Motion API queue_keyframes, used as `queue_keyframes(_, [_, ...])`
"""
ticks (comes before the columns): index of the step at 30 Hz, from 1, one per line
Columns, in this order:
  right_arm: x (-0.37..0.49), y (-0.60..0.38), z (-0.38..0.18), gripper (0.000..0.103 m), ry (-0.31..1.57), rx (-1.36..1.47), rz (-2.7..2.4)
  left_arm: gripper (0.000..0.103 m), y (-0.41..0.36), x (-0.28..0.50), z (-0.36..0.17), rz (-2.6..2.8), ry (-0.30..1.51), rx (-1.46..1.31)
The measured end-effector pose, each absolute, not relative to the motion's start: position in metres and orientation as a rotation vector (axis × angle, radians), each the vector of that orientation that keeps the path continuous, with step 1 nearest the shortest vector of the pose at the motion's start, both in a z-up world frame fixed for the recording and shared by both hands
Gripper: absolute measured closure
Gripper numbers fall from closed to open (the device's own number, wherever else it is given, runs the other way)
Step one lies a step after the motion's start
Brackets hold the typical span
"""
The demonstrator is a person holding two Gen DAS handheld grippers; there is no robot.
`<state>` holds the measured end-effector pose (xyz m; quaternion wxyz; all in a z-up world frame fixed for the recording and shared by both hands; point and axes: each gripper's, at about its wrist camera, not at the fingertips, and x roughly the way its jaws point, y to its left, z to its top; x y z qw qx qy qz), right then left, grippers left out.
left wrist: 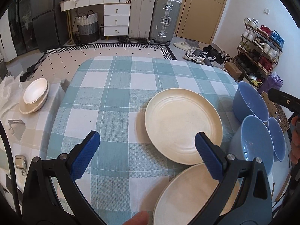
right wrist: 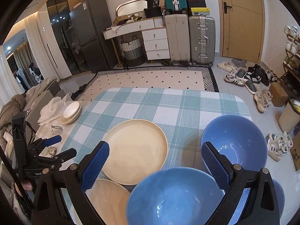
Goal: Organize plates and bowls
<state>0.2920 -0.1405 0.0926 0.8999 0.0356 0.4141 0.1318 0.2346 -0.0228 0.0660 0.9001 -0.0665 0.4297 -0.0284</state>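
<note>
Hovering — left gripper (left wrist: pixel 147 142) and right gripper (right wrist: pixel 154 155) fingers spread, empty | cream plates (left wrist: pixel 182 124) unstacked | blue bowls (right wrist: pixel 234 140) loose at desk's right edge — sorting barely begun

The left gripper (left wrist: pixel 147 145) hangs above the near part of the desk (left wrist: pixel 120 86), its jaws spread wide with nothing between them; the blue pads (left wrist: pixel 85 155) face each other across a broad gap. A fingertip (left wrist: pixel 137 220) of the person's hand shows at the bottom edge of the left wrist view. The right gripper (right wrist: pixel 154 161) is held above the desk's near right corner, its jaws likewise wide apart and empty. In the right wrist view the left gripper shows off the desk's left edge, with a thumb (right wrist: pixel 26 184) on its handle.
</note>
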Motion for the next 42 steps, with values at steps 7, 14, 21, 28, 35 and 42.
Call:
queue_keyframes(7, [0.325,-0.136,0.07,0.003,0.944,0.054,0.319,0.002,-0.022,0.257,0.052,-0.06,0.914,-0.148])
queue_keyframes(14, [0.353,-0.132,0.041,0.003,1.039,0.039,0.34,0.002,-0.025,0.274,0.035,-0.054,0.945,-0.141])
queue_keyframes(21, [0.368,-0.117,0.021,0.003,1.093,-0.025,0.37,0.002,-0.027,0.289,0.014,-0.056,0.983,-0.149])
queue_keyframes(28, [0.389,-0.11,0.001,0.006,1.161,-0.052,0.358,0.002,-0.029,0.302,-0.004,-0.06,1.017,-0.159])
queue_keyframes(35, [0.404,-0.107,-0.022,0.019,1.246,-0.052,0.354,0.002,-0.029,0.31,-0.02,-0.059,1.048,-0.161])
queue_keyframes(42, [0.409,-0.095,-0.036,0.025,1.288,-0.108,0.347,0.002,-0.028,0.315,-0.032,-0.068,1.068,-0.173])
